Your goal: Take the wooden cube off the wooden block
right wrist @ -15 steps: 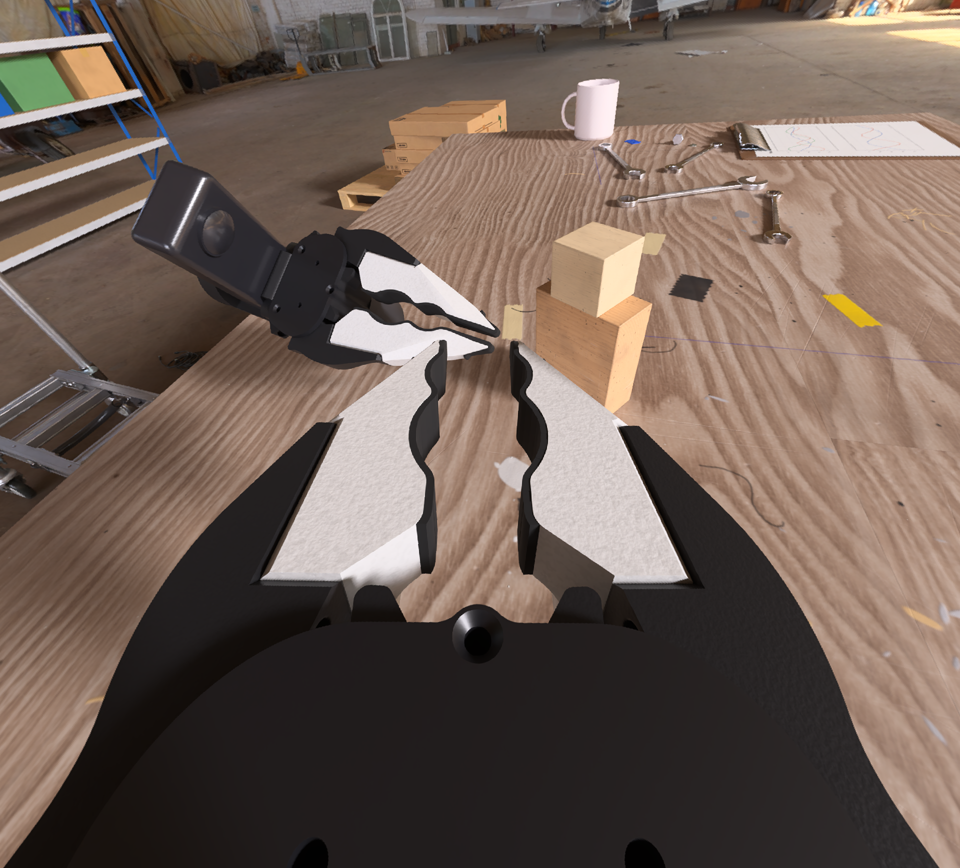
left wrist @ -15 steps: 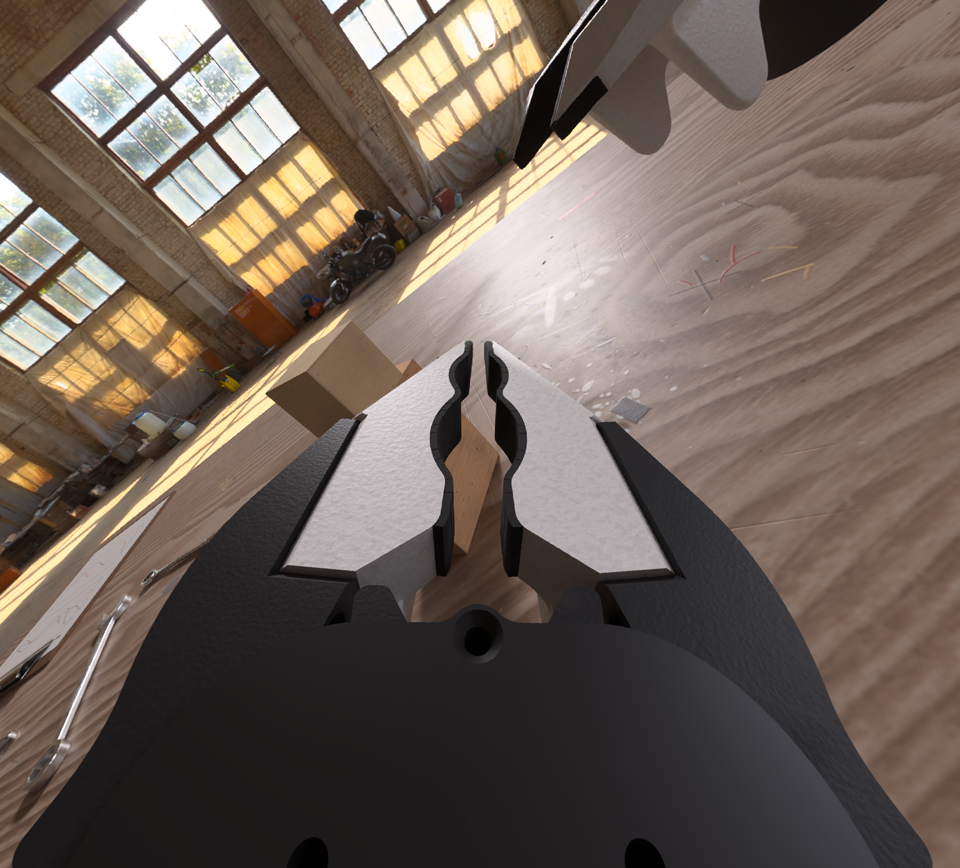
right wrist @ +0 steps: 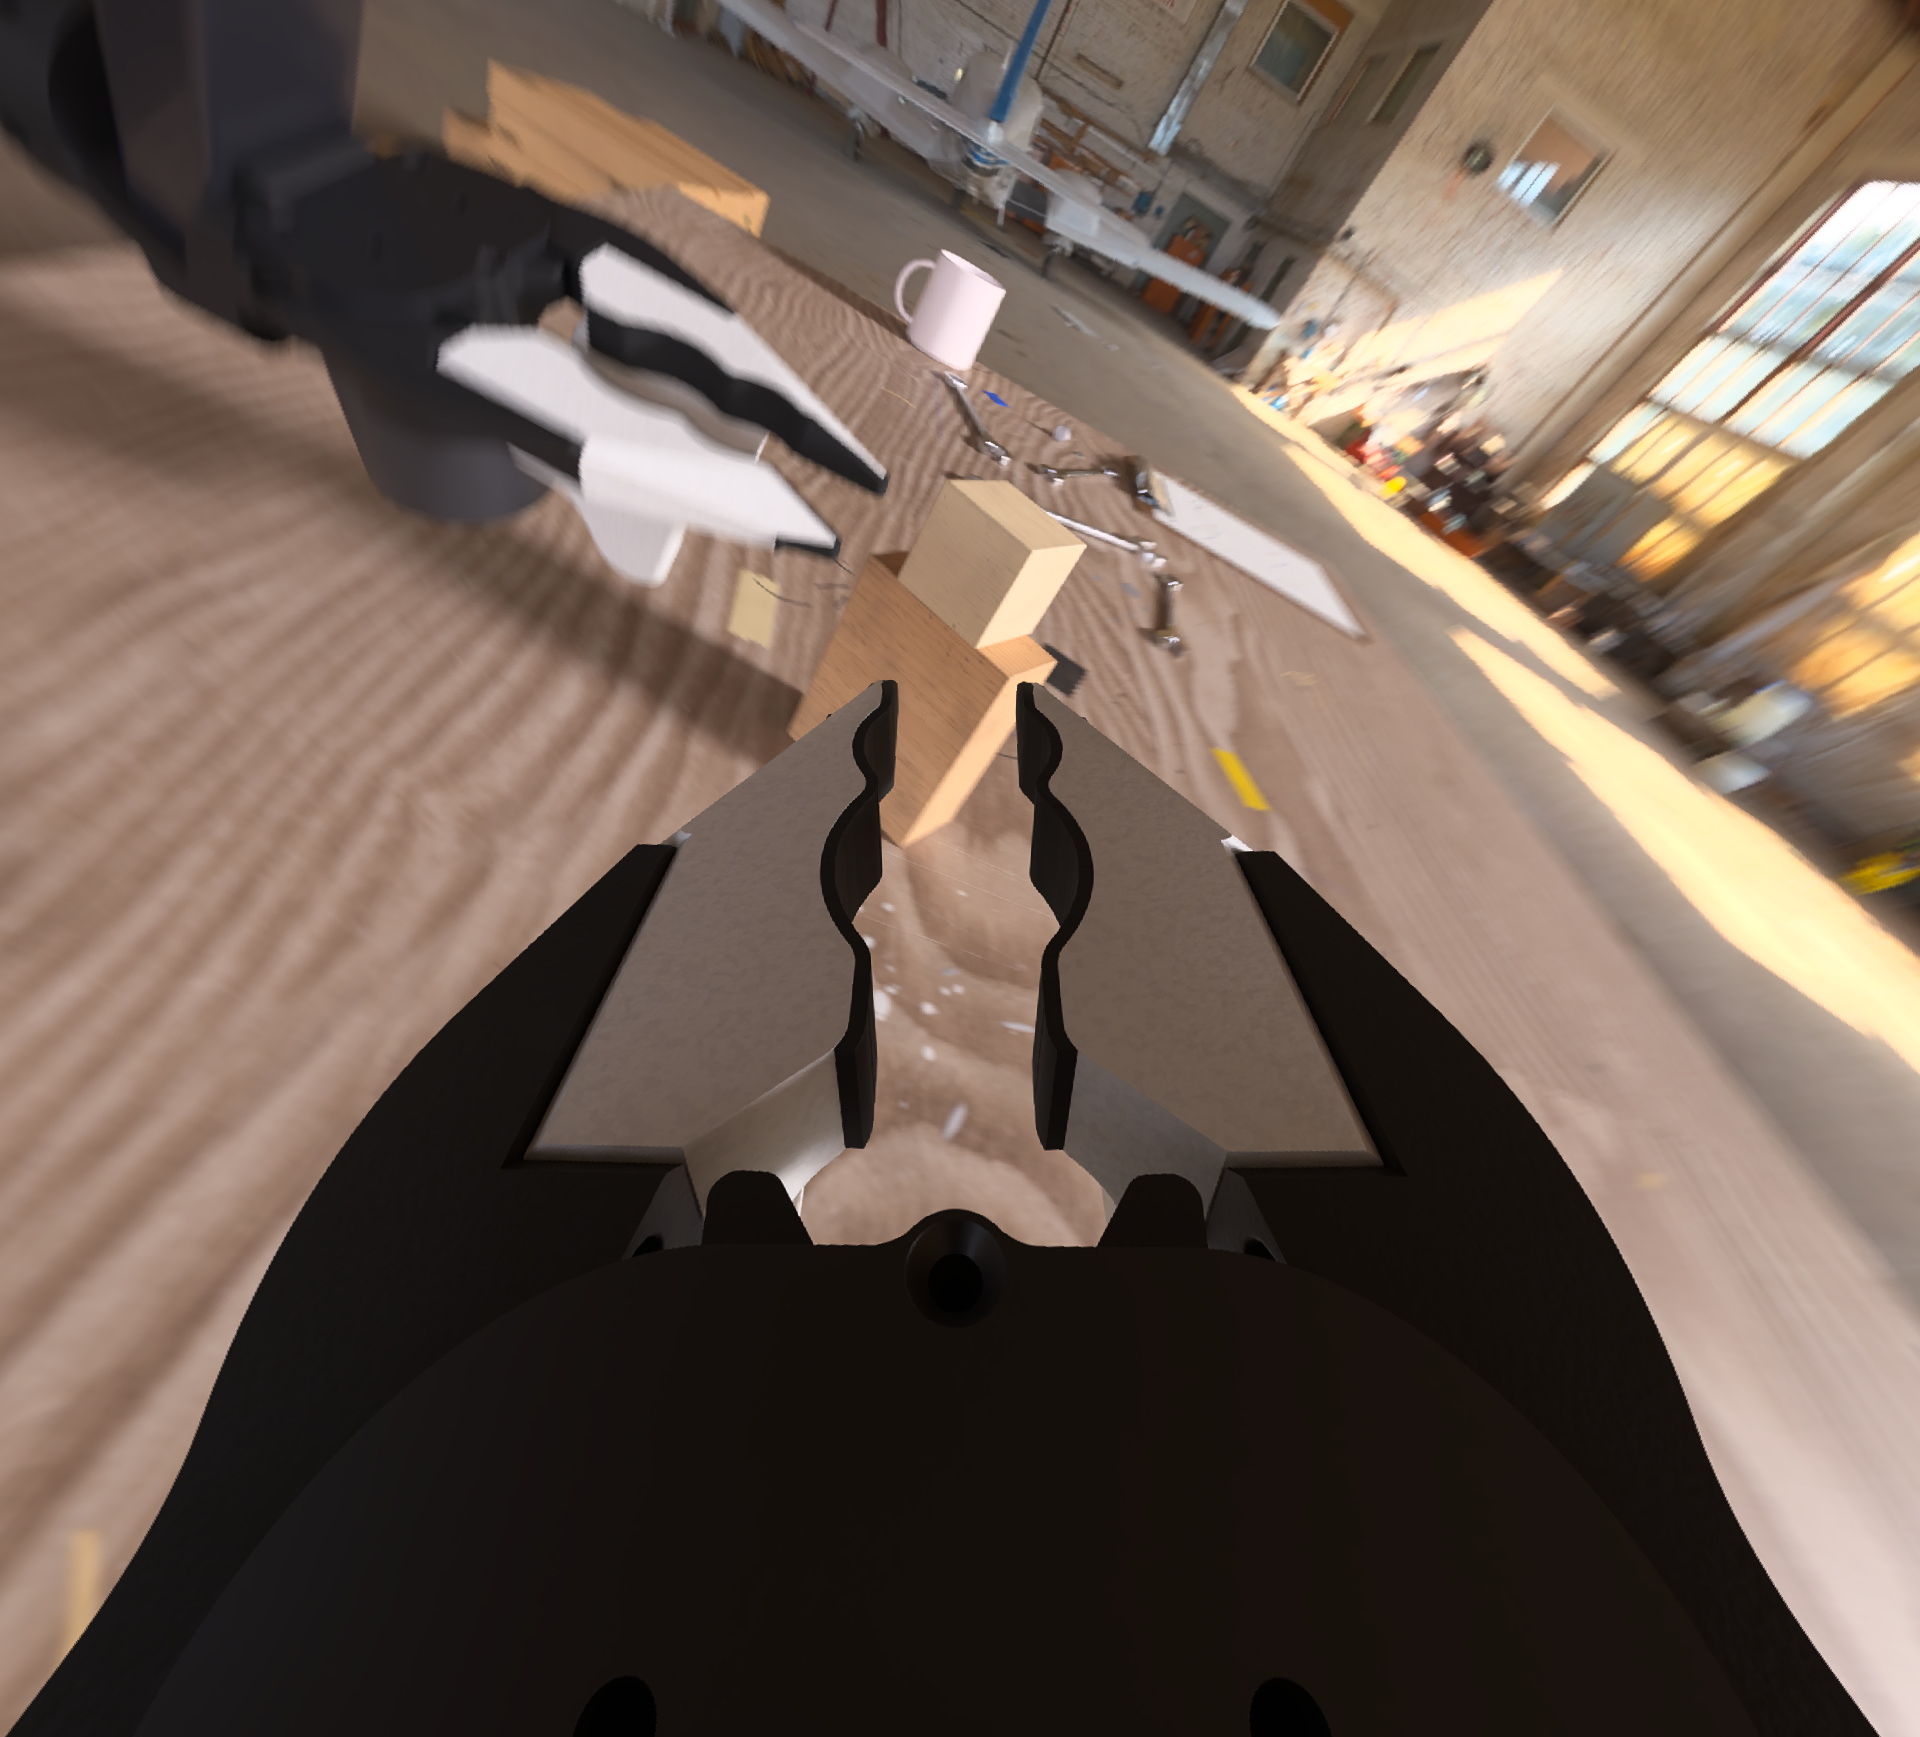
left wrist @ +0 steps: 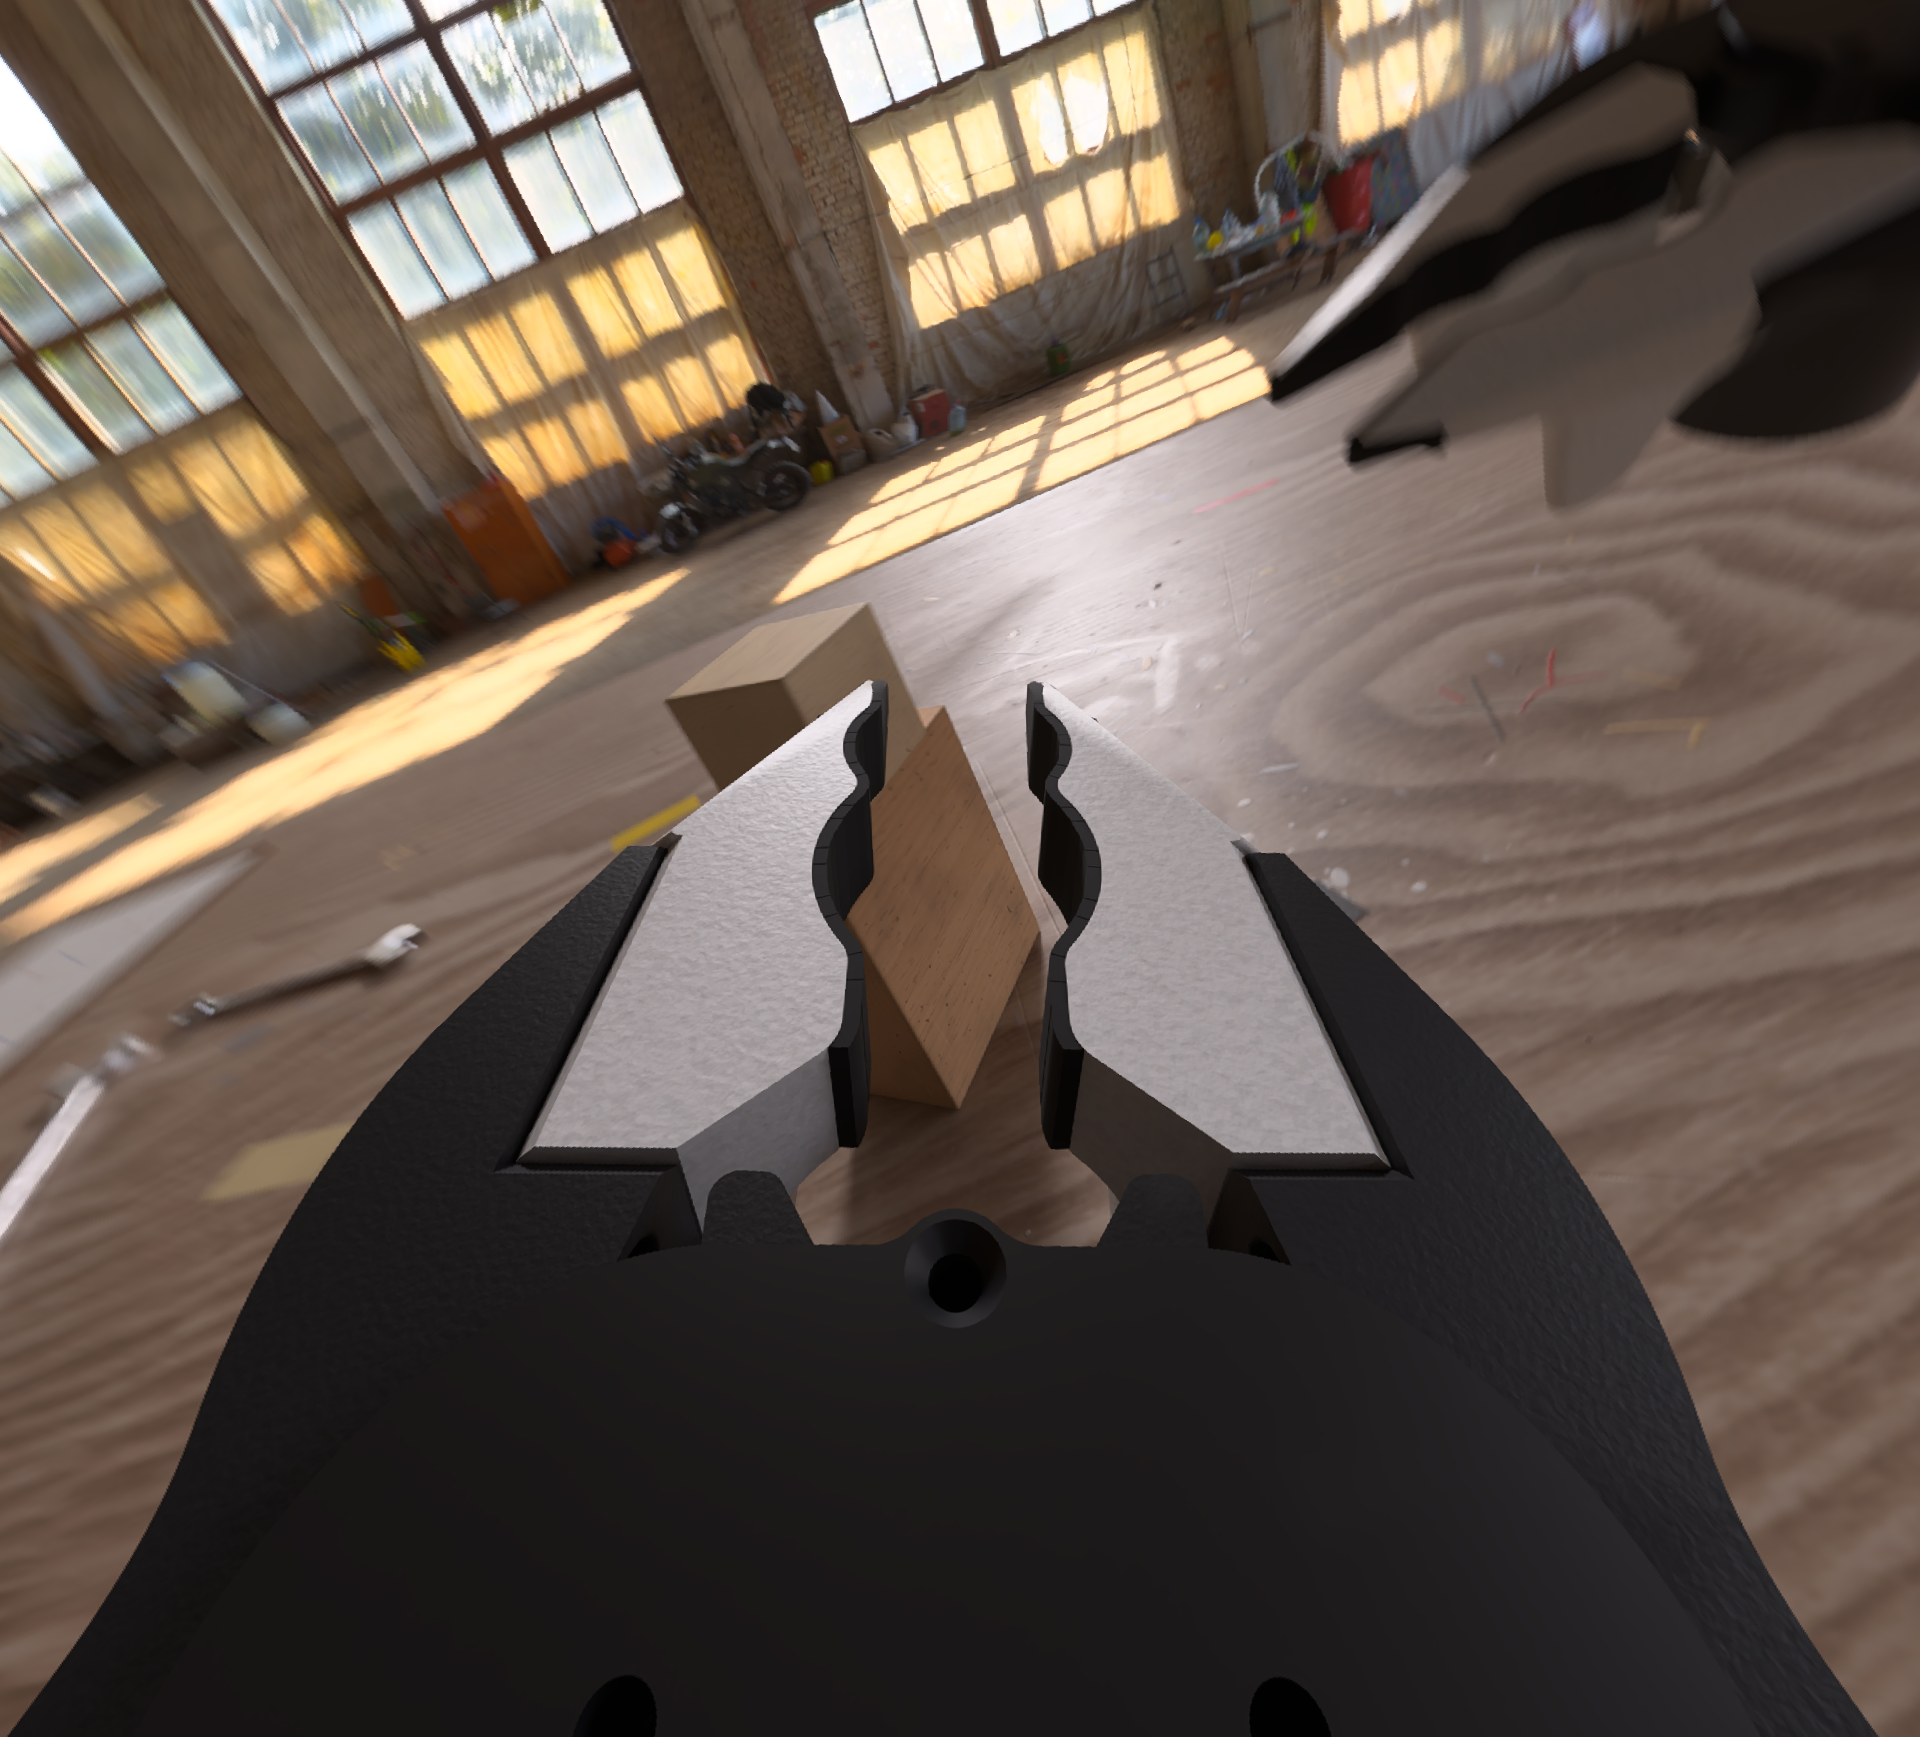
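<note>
A pale wooden cube (right wrist: 987, 560) sits on a larger, darker wooden block (right wrist: 914, 700) on the wooden table (right wrist: 260, 856). My right gripper (right wrist: 956, 711) is open and empty, its tips just short of the block's near side. My left gripper (right wrist: 852, 508) is open and empty, up to the left of the cube and clear of it. In the left wrist view, the left gripper (left wrist: 956, 711) frames the block (left wrist: 945, 908) between its fingers, with the cube (left wrist: 790, 690) behind the left finger. The right gripper (left wrist: 1320, 414) shows blurred at the upper right.
A white mug (right wrist: 951, 316), several wrenches (right wrist: 1039, 451) and a white sheet (right wrist: 1247, 544) lie on the table beyond the stack. A wrench (left wrist: 312, 981) lies left of the left gripper. The table edge runs along the right of the right wrist view.
Both grippers have opened wider and turned toward the stack. The right gripper has moved up close to the block. The cube still sits on the block.
</note>
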